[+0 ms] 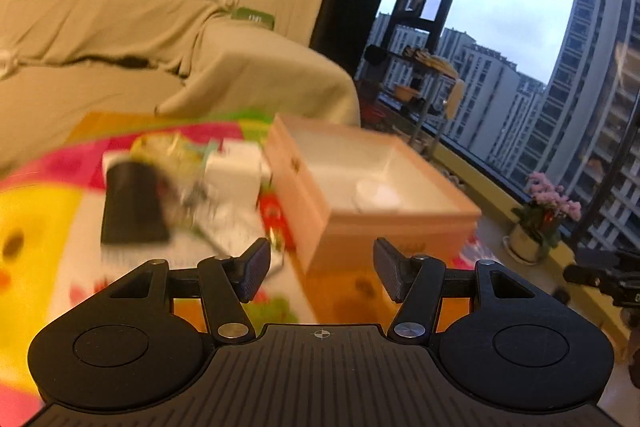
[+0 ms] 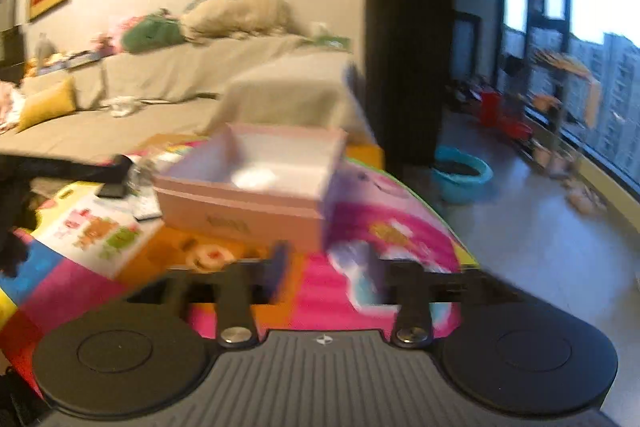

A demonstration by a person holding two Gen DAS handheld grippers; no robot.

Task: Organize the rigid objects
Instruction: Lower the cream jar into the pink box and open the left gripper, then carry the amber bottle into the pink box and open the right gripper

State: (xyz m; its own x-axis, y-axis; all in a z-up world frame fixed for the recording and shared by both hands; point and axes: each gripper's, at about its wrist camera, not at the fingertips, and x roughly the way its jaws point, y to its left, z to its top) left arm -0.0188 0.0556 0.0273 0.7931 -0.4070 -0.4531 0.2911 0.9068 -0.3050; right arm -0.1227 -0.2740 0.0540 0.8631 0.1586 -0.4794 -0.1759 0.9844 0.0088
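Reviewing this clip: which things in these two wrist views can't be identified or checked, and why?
- Left wrist view: the cluttered pile beside the pink box is motion-blurred; only a black object and a white block stand out.
- Both views: the white item in the box is too blurred to name.
- Right wrist view: the lettering on the box front is unreadable; the right gripper fingers are smeared.
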